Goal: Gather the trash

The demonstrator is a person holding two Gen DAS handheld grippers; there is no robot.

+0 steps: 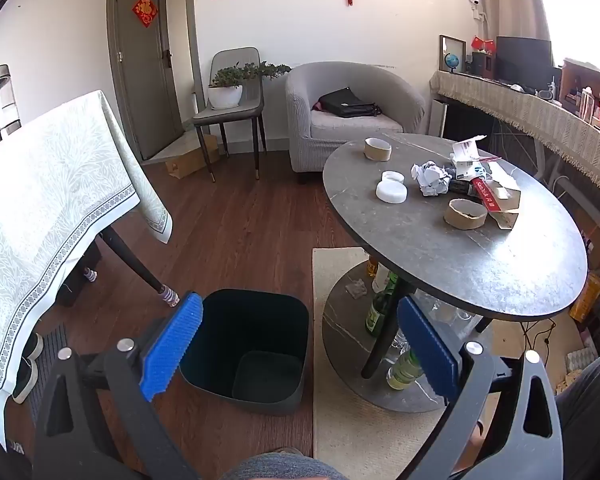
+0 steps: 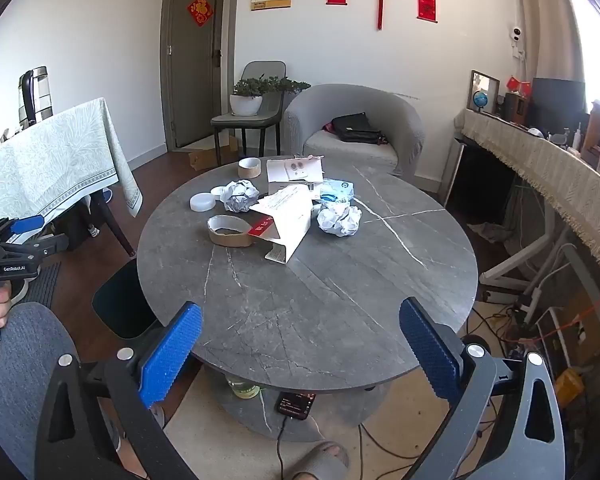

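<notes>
Presently: crumpled white paper ball [image 2: 339,219] on round grey marble table [image 2: 300,300], probably light, crushable, graspable anywhere; left gripper [image 1: 300,344] and right gripper [image 2: 300,348] both spread wide, empty.

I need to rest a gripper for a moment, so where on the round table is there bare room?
The near half of the round table is bare, from the near tape roll and white carton to the near rim. The right side past the crumpled paper ball is also free. The far-left middle is crowded with paper, lids and packaging.
</notes>
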